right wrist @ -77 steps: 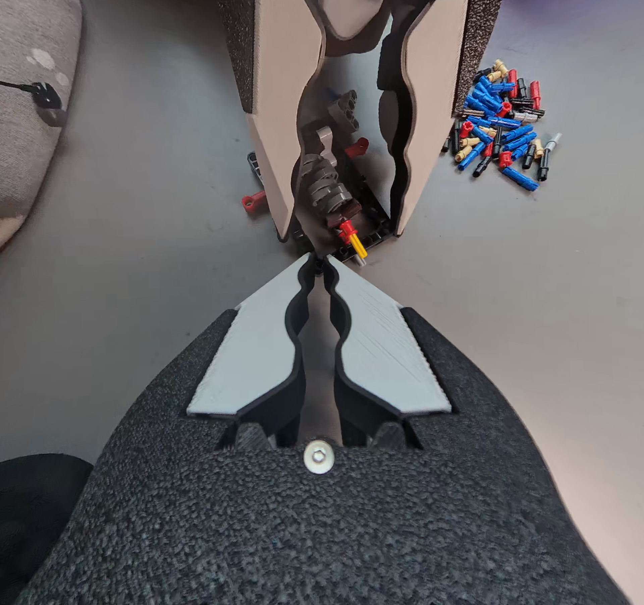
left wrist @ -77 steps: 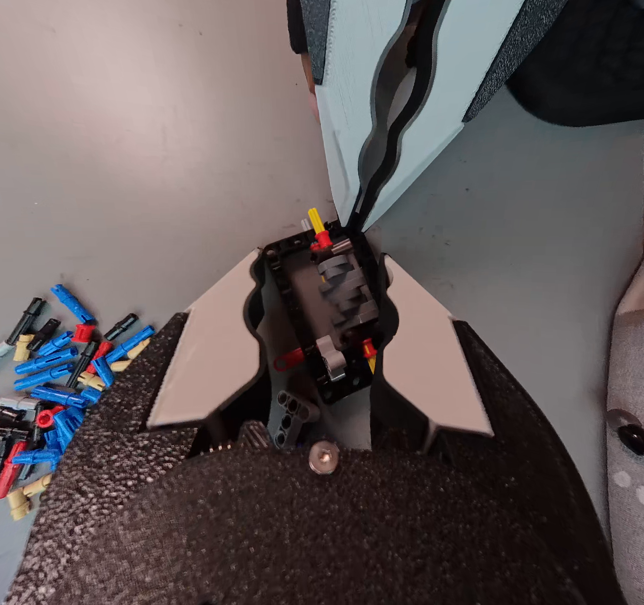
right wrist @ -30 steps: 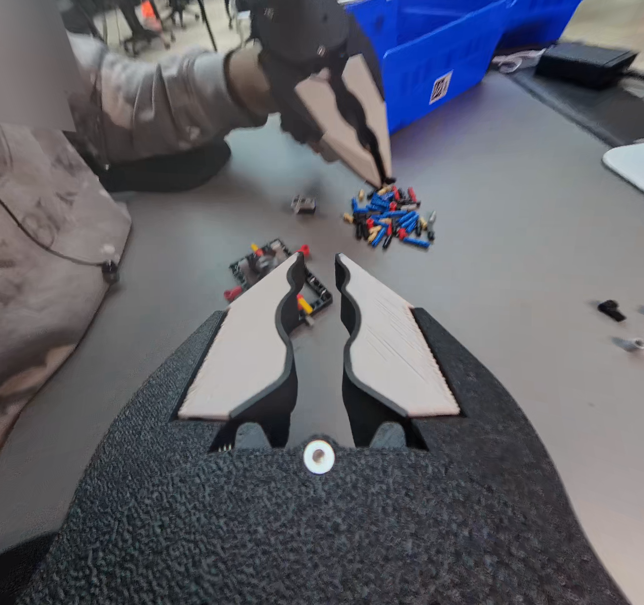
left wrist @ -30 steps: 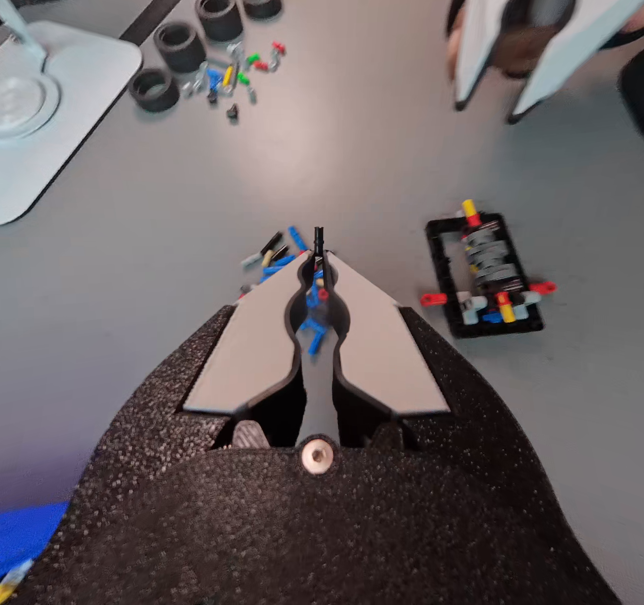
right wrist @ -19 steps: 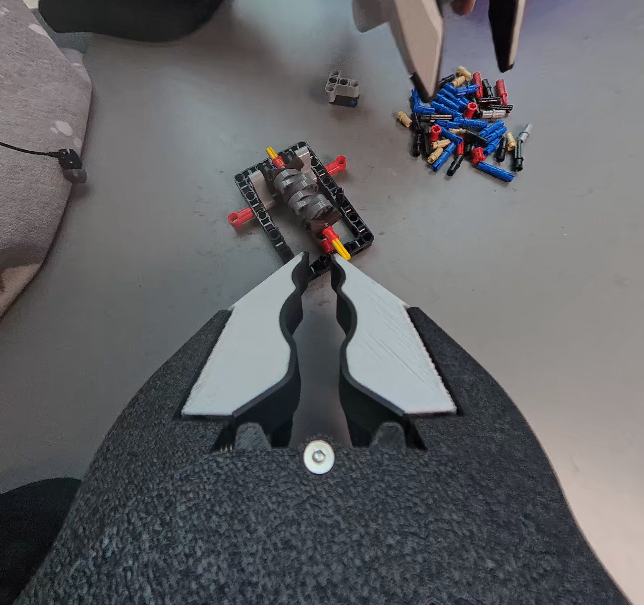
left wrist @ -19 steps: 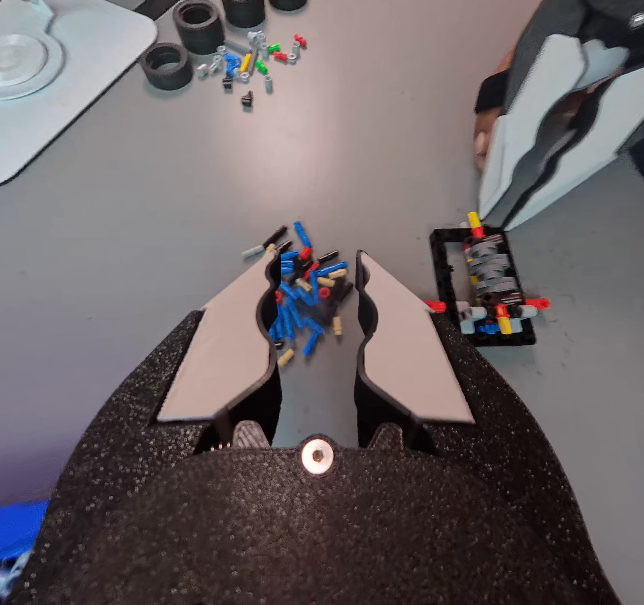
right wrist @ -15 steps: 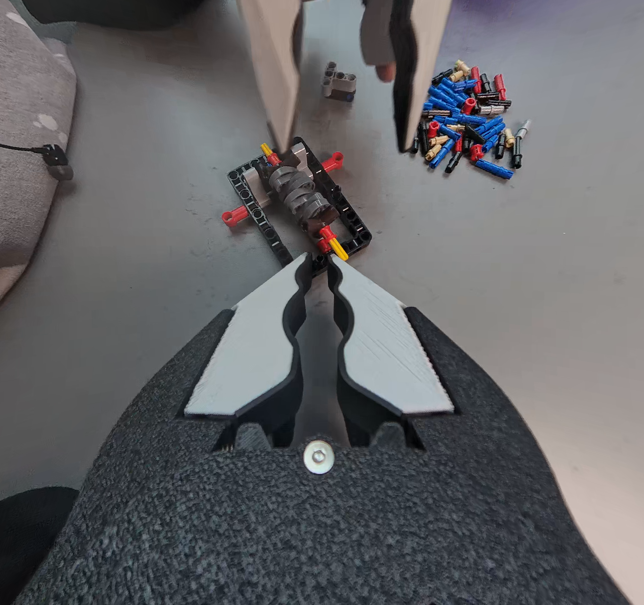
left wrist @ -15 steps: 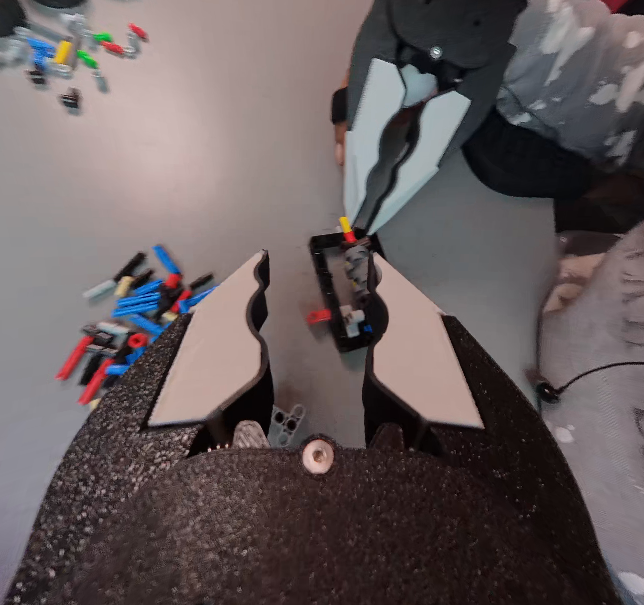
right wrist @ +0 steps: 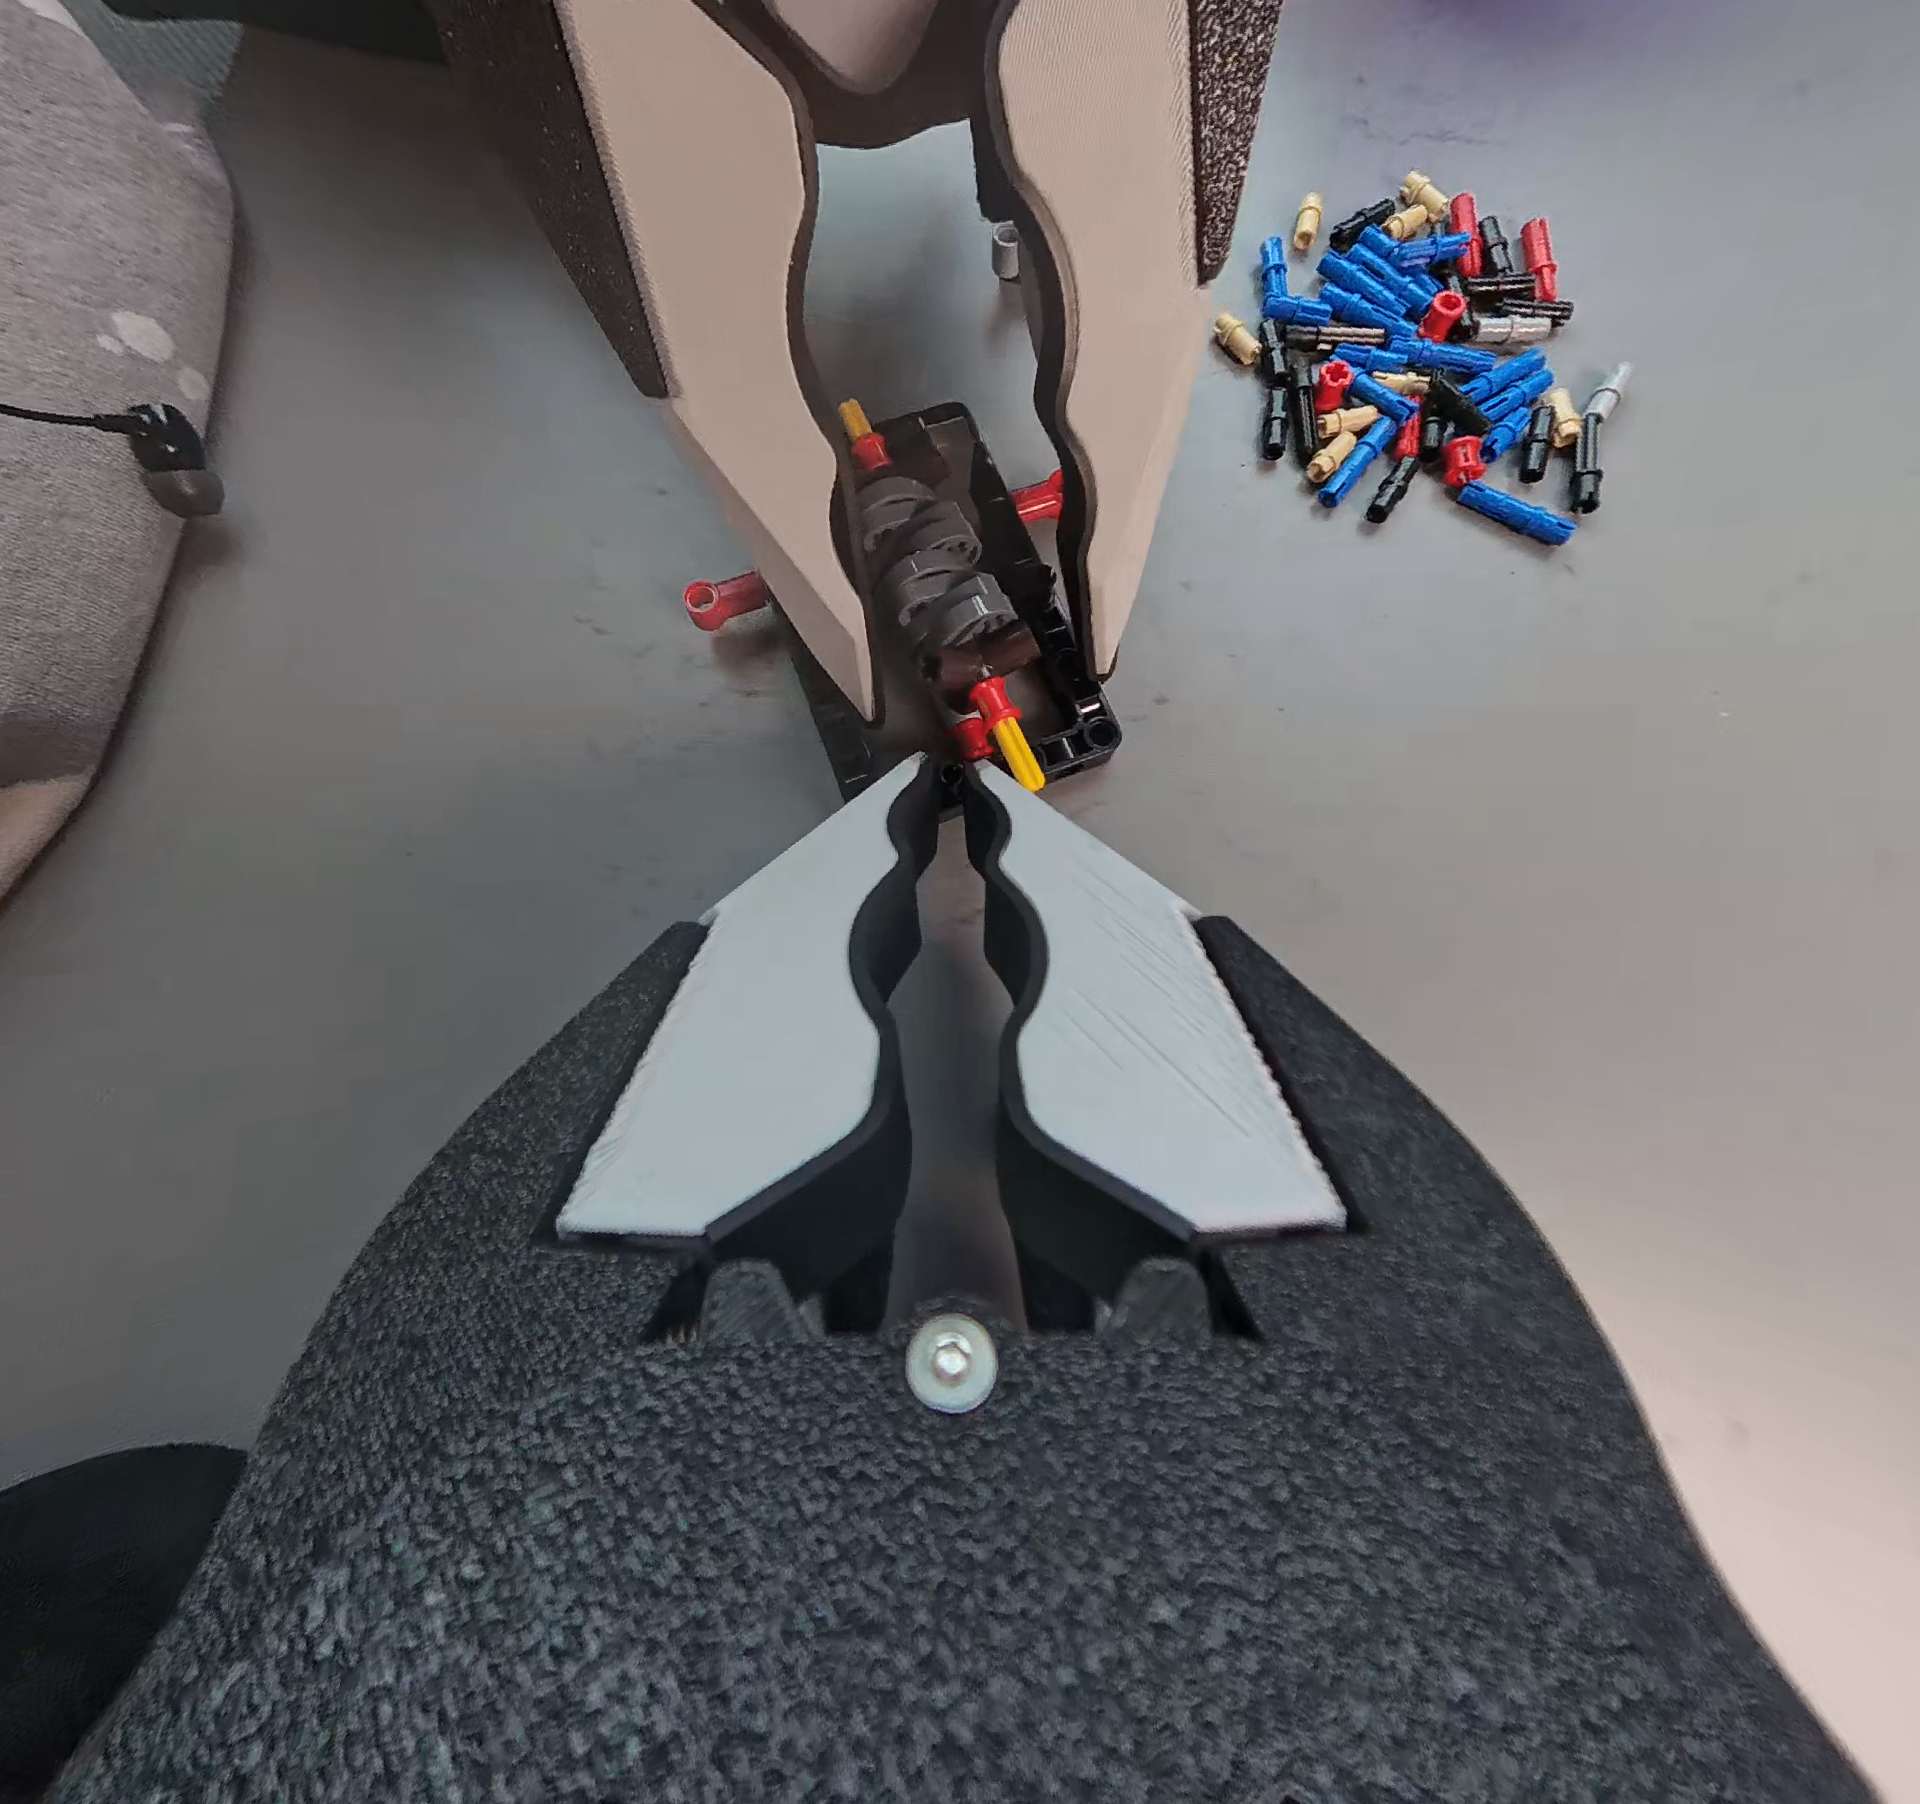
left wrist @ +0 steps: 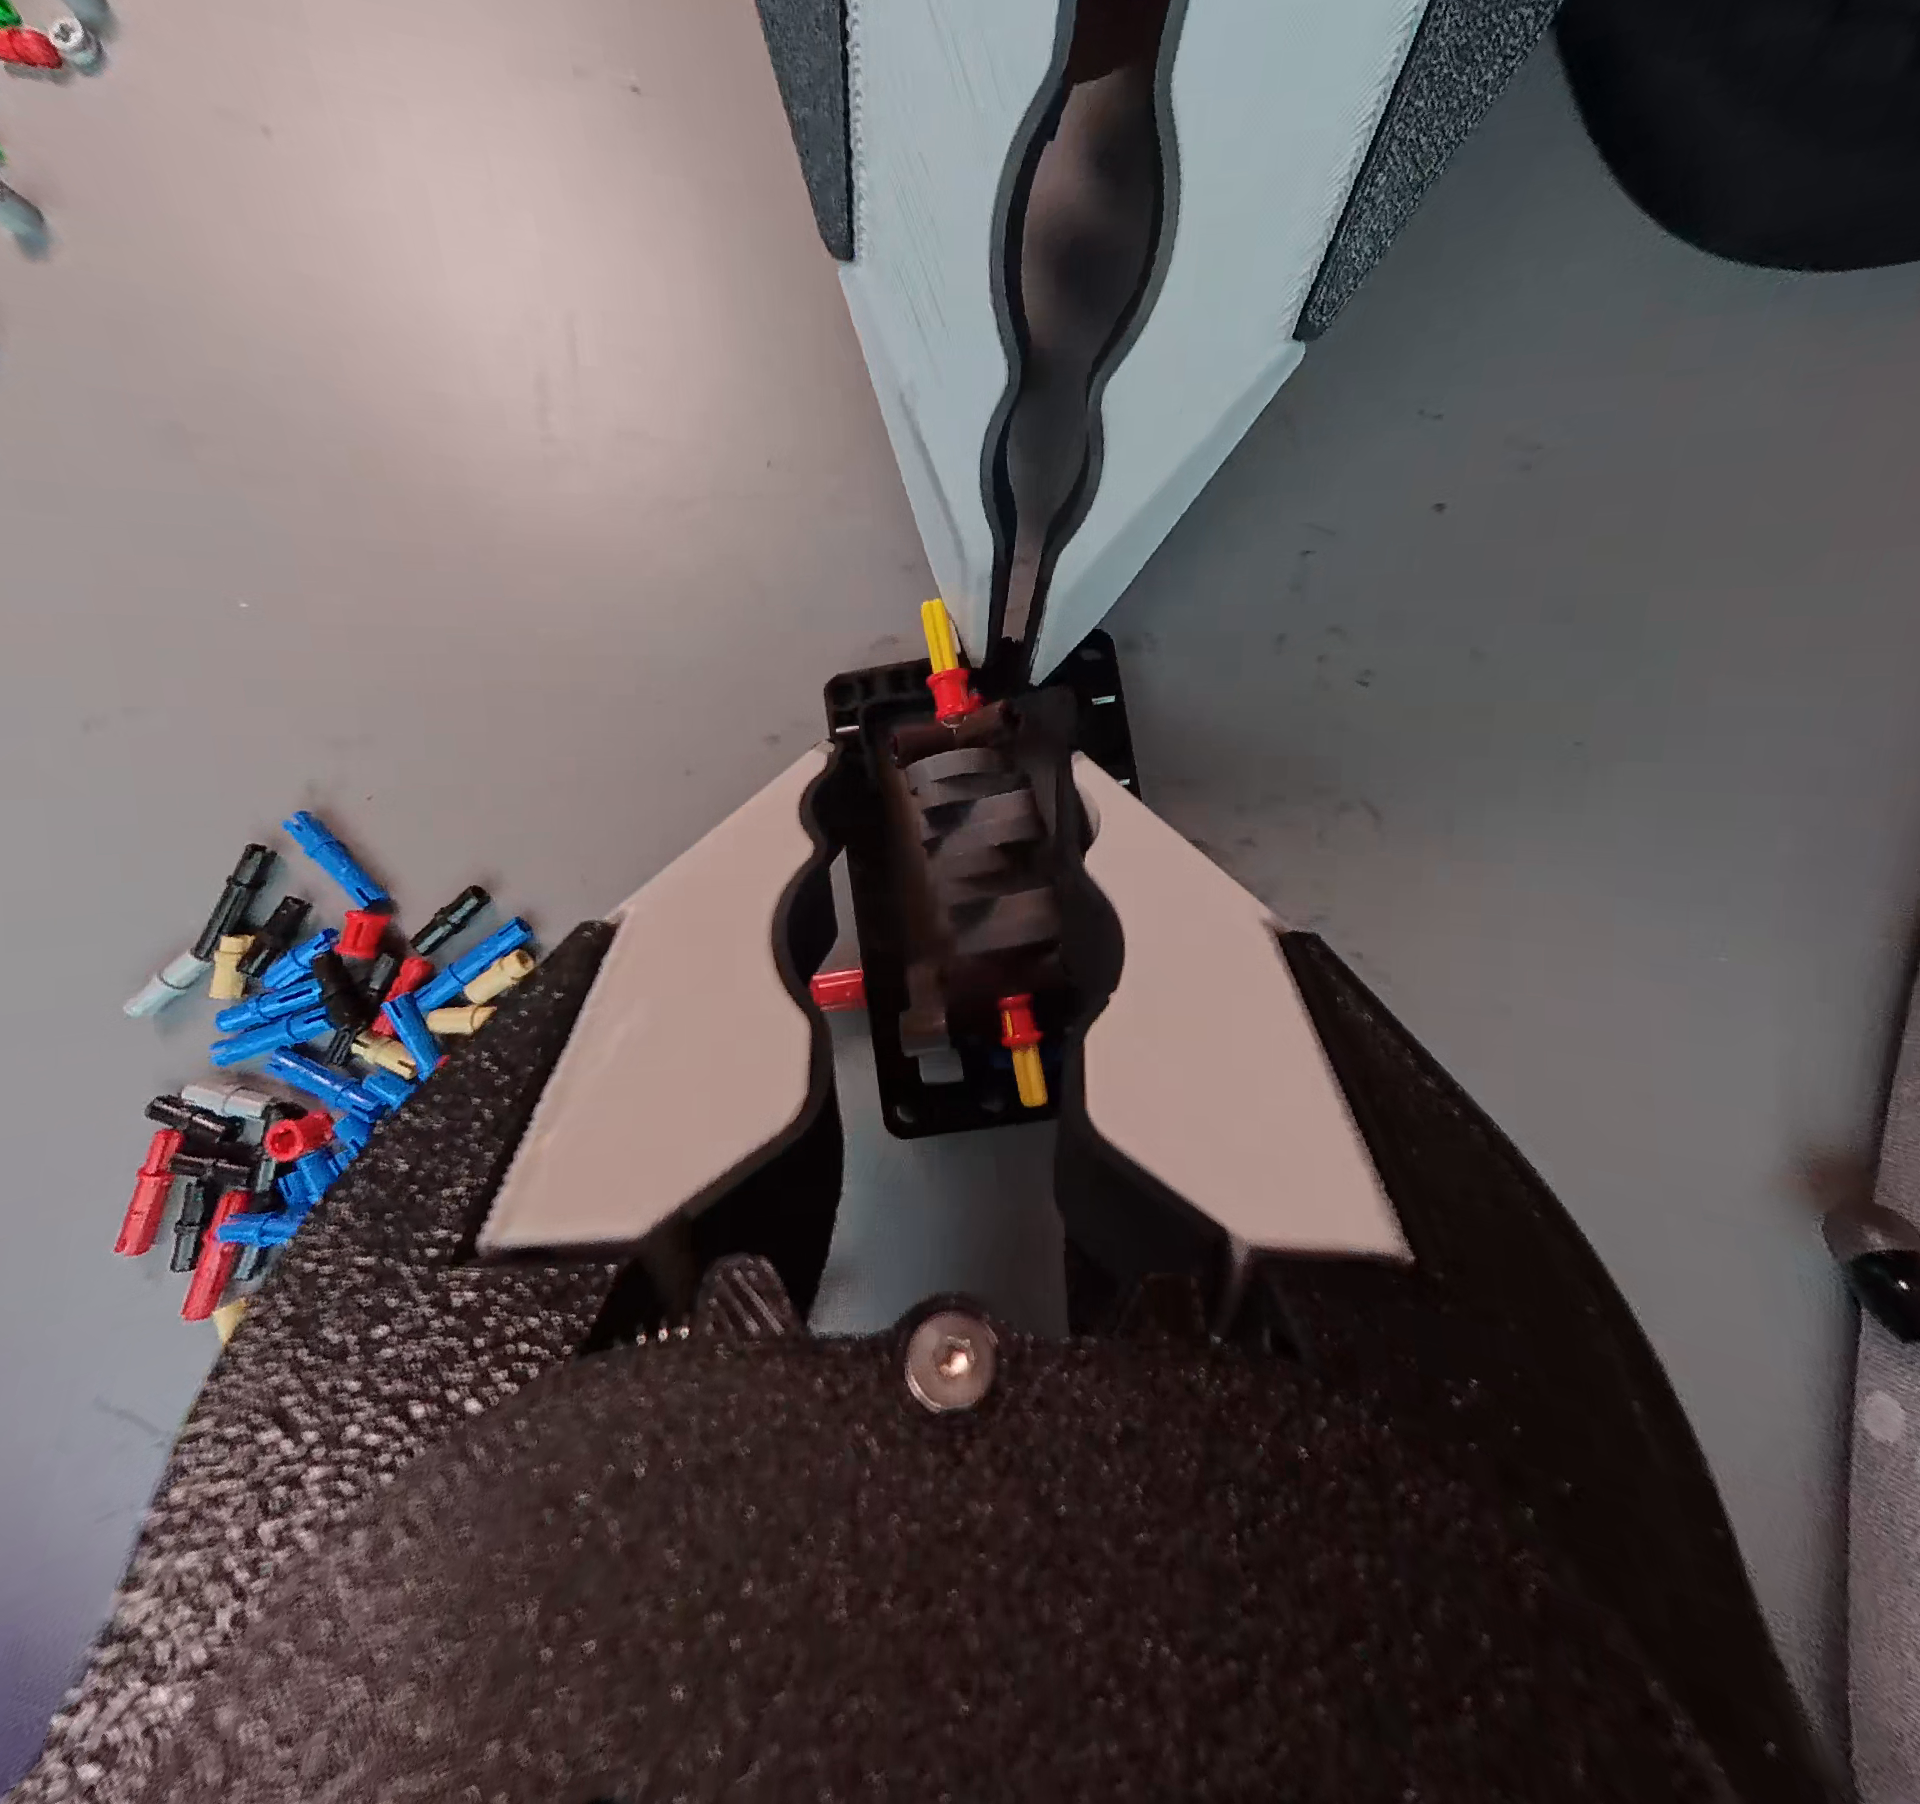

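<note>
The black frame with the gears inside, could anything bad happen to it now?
Maybe. The left gripper straddles the black frame with its jaws apart, so a squeeze might skew it. The right gripper pinches only the frame's end rim, beside the yellow axle, which a slip could bump. The red pins sticking out sideways might catch on a finger.

Smooth grey tabletop (right wrist: pixel 1558 819), softly lit, faintly scuffed
</note>
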The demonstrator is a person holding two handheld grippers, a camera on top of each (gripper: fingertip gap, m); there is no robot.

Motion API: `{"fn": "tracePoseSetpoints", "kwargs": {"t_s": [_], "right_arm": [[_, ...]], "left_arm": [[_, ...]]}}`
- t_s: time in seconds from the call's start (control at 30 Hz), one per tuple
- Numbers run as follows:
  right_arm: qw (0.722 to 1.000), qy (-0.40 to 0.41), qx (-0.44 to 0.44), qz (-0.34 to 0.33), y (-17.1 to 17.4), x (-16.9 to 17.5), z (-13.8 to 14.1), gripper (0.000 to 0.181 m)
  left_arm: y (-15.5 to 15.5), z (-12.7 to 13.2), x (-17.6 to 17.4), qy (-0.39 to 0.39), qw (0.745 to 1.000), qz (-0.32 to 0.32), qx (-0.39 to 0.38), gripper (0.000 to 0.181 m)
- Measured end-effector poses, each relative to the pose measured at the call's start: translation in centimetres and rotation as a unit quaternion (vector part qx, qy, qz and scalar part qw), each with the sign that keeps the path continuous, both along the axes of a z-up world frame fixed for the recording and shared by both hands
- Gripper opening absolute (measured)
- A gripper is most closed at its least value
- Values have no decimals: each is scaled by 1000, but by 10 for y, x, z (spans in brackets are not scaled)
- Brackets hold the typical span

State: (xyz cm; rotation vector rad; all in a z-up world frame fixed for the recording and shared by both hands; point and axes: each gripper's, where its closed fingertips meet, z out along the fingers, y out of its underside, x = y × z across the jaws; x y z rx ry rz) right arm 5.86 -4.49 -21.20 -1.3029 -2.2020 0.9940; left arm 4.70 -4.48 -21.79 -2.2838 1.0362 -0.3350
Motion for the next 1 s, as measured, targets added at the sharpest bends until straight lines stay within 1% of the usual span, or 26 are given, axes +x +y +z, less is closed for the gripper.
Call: {"fn": "tracePoseSetpoints", "kwargs": {"t_s": [0.03, 0.07, 0.13, 0.17, 0.2, 0.23, 0.33, 0.37, 0.4, 0.5, 0.6, 0.63, 0.67, 0.7, 0.73, 0.77, 0.8, 0.83, 0.9, 0.93, 0.97, 1.0], "right_arm": [[1000, -3, -10, 5, -2, 1, 1, 4], [1000, -1, -14, 6, -3, 2, 1, 4], [1000, -2, -14, 5, -4, 2, 0, 4], [1000, -2, -5, 4, -3, 2, -1, 4], [1000, -3, -2, 4, -3, 2, -1, 4], [1000, -4, -3, 3, -3, 2, -1, 4], [1000, -4, -1, 3, -2, 1, -1, 3], [1000, -4, 3, 2, -2, 1, -2, 3], [1000, -4, 9, 2, -2, 0, -2, 3], [1000, 4, 17, 8, -2, 0, -2, 3], [1000, 17, 0, 13, -2, -1, 0, 2], [999, 30, -19, 15, -4, -1, 5, 3], [985, 114, -123, 38, -21, -5, 50, 2], [972, 164, -164, 41, -22, -5, 87, 2], [985, 155, -71, 26, -7, -6, 82, 3], [986, 153, -62, 16, -1, -6, 83, 3], [984, 156, -90, -2, 3, -7, 85, 3], [982, 158, -100, -16, 7, -7, 80, 3], [973, 176, -151, -21, 5, -6, 83, 3], [967, 188, -171, -22, 6, -7, 88, 3], [963, 198, -182, -25, 8, -8, 92, 3], [956, 213, -200, -28, 10, -9, 98, 3]], "left_arm": [[1, 0, 0, -8, 1000, 5, -6, 42], [2, 0, -2, -18, 1000, 13, -15, 55], [0, 2, -3, -44, 998, 15, -32, 59], [-2, 6, 1, -65, 997, 9, -46, 66], [-6, 8, 5, -85, 994, 4, -62, 69], [-7, 8, 6, -88, 994, 4, -71, 72], [-9, -3, 5, -52, 996, -3, -70, 68], [-8, -4, 6, -46, 997, -5, -63, 61], [-8, -4, 6, -36, 998, -4, -59, 60], [-8, -6, 6, -22, 998, -3, -61, 59], [-9, -6, 6, -19, 998, -6, -64, 59], [-9, -6, 5, -23, 998, -5, -65, 59], [-8, -6, 5, -25, 998, -5, -65, 58], [-8, -6, 5, -27, 998, -6, -62, 58], [-8, -6, 5, -26, 998, -7, -61, 58], [-8, -6, 5, -28, 998, -9, -61, 58], [-8, -6, 5, -31, 998, -11, -61, 58], [-7, -5, 5, -35, 998, -13, -59, 58], [-7, -4, 6, -50, 997, -14, -58, 58], [-6, 0, 7, -72, 996, -11, -59, 59], [-5, 11, 10, -114, 992, -11, -60, 63], [-4, 27, 13, -165, 985, -14, -56, 63]]}}
